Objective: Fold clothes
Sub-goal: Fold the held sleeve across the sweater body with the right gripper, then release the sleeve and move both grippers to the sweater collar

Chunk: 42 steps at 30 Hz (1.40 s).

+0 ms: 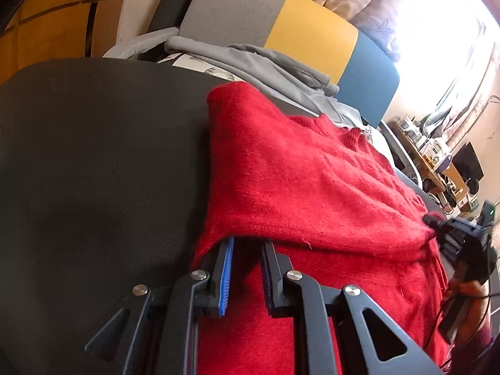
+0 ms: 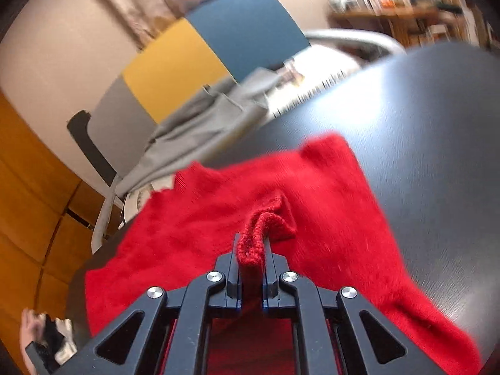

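A red knit sweater (image 1: pixel 312 181) lies on a dark round table (image 1: pixel 78 156), with one layer lifted and folded over. My left gripper (image 1: pixel 247 243) reaches under the raised edge. Its fingertips are hidden by the fabric, which hangs from them, and its blue pads (image 1: pixel 226 265) stand a narrow gap apart. In the right wrist view my right gripper (image 2: pixel 251 247) is shut on a bunched ribbed edge of the sweater (image 2: pixel 203 228). The left wrist view shows the right gripper (image 1: pixel 437 223) pinching the same raised edge at the far right.
A grey garment (image 1: pixel 250 59) is piled at the table's far edge, against a chair back (image 1: pixel 312 28) with grey, yellow and blue panels. Bare dark table (image 2: pixel 437 156) lies right of the sweater. Cluttered shelves (image 1: pixel 437 153) stand by a bright window. A hand (image 2: pixel 28 328) shows bottom left.
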Motion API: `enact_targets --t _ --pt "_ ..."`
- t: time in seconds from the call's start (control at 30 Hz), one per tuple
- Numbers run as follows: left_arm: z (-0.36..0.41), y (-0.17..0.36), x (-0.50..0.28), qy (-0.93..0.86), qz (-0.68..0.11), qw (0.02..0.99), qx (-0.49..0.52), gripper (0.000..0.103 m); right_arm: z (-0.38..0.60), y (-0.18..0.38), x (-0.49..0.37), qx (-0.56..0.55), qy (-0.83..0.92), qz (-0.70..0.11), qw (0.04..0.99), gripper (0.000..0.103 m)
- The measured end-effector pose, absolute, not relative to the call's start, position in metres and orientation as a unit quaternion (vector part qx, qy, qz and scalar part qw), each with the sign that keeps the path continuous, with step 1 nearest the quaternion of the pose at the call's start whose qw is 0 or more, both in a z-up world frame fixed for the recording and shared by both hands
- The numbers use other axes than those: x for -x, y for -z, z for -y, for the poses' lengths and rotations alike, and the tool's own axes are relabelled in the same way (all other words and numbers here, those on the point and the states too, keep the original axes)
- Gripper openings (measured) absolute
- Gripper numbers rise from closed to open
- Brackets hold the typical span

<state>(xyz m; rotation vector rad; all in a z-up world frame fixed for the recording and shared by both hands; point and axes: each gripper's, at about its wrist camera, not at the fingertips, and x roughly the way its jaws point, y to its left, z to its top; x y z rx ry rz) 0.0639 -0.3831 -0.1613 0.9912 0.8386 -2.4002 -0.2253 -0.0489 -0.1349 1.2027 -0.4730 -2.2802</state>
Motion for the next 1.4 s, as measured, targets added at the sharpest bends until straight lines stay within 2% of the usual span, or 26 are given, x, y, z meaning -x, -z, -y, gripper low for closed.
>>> enact_targets --t 0.27,0.47,0.63,0.77,0.87,0.93,0.97,1.07,1.17,1.27,1.4 --pt "0.389 0.159 -0.098 0.859 -0.324 0.189 -0.348 0.016 0.039 0.140 0.226 -0.437 0.853 0.169 0.229 0.009" --pt "0.412 0.146 -0.115 0.862 -0.337 0.213 -0.313 0.016 0.031 0.139 0.225 -0.433 0.862 0.152 0.214 0.009" --pt "0.429 0.124 -0.084 0.879 -0.303 0.212 -0.301 0.016 0.037 0.134 0.225 -0.436 0.865 0.124 0.214 0.009" --pt "0.428 0.119 -0.048 0.894 -0.234 0.210 -0.320 0.016 0.043 0.129 0.222 -0.431 0.877 0.075 0.199 0.009" --pt "0.426 0.118 -0.027 0.901 -0.185 0.210 -0.330 0.016 0.047 0.119 0.218 -0.418 0.892 0.029 0.173 0.018" --pt "0.428 0.120 -0.019 0.902 -0.173 0.209 -0.336 0.016 0.051 0.108 0.212 -0.394 0.906 -0.008 0.153 0.045" --pt "0.429 0.121 -0.016 0.902 -0.170 0.209 -0.338 0.016 0.055 0.102 0.207 -0.376 0.914 -0.027 0.152 0.050" --pt "0.433 0.125 -0.011 0.902 -0.168 0.206 -0.340 0.016 0.072 0.082 0.191 -0.320 0.930 -0.083 0.159 0.050" --pt "0.438 0.129 -0.006 0.902 -0.169 0.204 -0.340 0.016 0.111 0.070 0.174 -0.302 0.914 -0.120 0.242 0.050" --pt "0.443 0.131 0.001 0.904 -0.166 0.199 -0.341 0.016 0.159 0.078 0.168 -0.325 0.880 -0.155 0.310 0.050" --pt "0.453 0.131 0.016 0.905 -0.172 0.182 -0.343 0.016 0.198 0.107 0.181 -0.384 0.842 -0.188 0.327 0.050"
